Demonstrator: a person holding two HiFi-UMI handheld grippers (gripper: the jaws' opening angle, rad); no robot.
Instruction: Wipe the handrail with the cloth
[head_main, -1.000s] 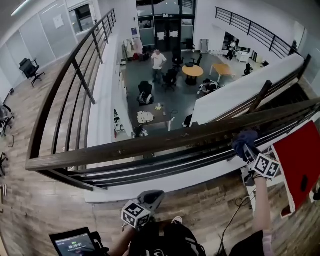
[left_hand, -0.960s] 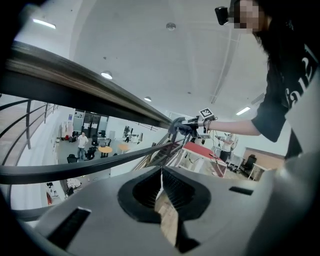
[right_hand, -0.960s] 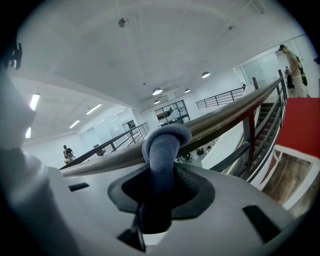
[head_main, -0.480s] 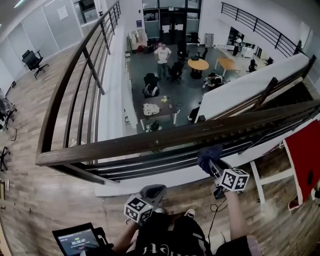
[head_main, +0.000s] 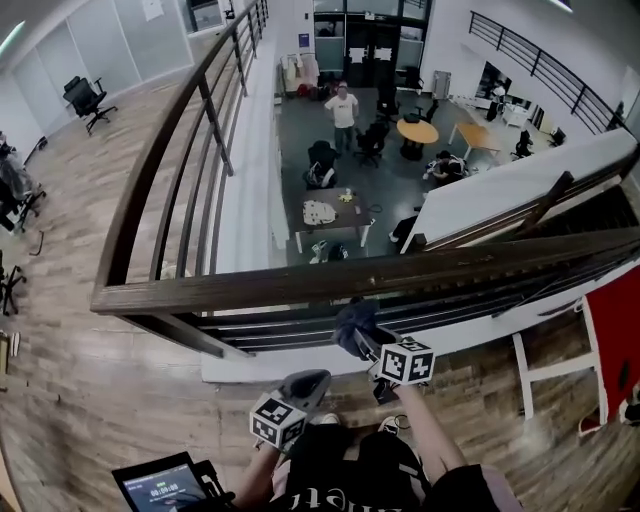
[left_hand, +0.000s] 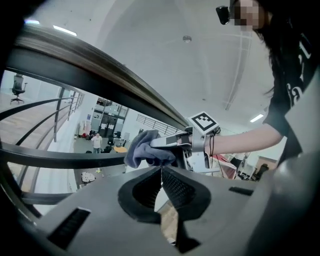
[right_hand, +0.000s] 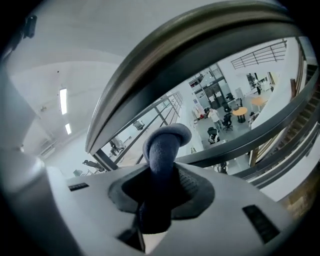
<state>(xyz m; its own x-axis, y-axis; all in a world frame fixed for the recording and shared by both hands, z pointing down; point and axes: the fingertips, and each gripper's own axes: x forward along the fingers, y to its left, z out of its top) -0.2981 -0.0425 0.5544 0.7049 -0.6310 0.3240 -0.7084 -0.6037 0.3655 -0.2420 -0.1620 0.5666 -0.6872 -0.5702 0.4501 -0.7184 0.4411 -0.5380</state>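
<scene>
Mezzanine with pale plank floor (head_main: 80, 380), looking down into an office atrium far below. Fenced along the edge by a long dark-brown wooden handrail (head_main: 300, 283) over black metal bars (head_main: 300, 335). Pinching a bunched dark-blue cloth (right_hand: 163, 145) firmly in the right gripper (right_hand: 160, 187), jaws closed on its lower folds, rounded wad poking out ahead of the tips. Carried leftward along the rail over the last second, from the right-hand stretch to roughly the middle of the near span, and lowered meanwhile from the top rail's near edge to just under it. Probably means one sweep of the right portion finished, with the left portion and the corner not yet reached. Sitting now close beneath the rail's underside, in front of the upper bars. Contact with the wood impossible to confirm, with what looks like a thin gap in the right gripper view. Hanging lower and nearer the body, the left gripper (head_main: 303, 386): jaws pressed together, nothing between them, taking no part.
</scene>
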